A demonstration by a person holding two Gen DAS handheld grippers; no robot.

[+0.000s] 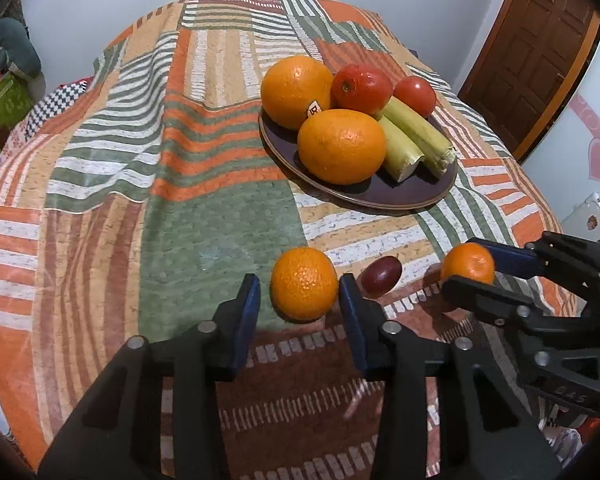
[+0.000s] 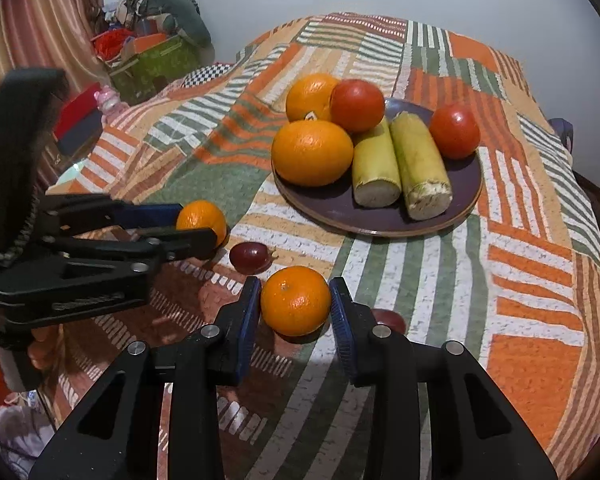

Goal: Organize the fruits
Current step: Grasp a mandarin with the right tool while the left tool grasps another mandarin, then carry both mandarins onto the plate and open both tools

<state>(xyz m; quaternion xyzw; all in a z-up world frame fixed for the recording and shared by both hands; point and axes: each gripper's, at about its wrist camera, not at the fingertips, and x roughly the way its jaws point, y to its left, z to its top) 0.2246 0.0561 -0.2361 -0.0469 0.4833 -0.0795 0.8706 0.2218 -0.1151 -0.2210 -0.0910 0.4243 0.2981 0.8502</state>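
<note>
Open room: the patchwork tablecloth (image 1: 220,220) lies bare to the left of the fruit and between the loose fruit and the plate (image 1: 380,200); its edges fall away on the far side and on both flanks. Left gripper (image 1: 299,284): jaws moderately wide, straddling the left mandarin (image 1: 304,284), which sits on the cloth near the front edge; a sliver of cloth shows at the left pad, while the right pad lies against or just beside the peel. Right gripper (image 2: 295,284): blue pads appear to meet both flanks of the right mandarin (image 2: 296,300), which rests on the cloth. Between the two mandarins lies a red grape (image 2: 248,255), apart from both. A second grape (image 2: 392,318) lies just beside the right gripper's right finger and is partly hidden by it. Mandarins: small, round, bright orange, dimpled peel. The plate is dark brown with a pale rim, well beyond the loose fruit, and holds two large oranges (image 1: 340,146), one with a sticker, two red tomatoes (image 1: 362,88) and two cut pale-green stalk pieces (image 2: 420,168), all touching. Cloth: orange, green, tan and white striped blocks. Room: pale wall, brown panelled door (image 1: 540,40) at far right, striped curtain (image 2: 40,20) and green box (image 2: 156,64) with clutter at far left.
</note>
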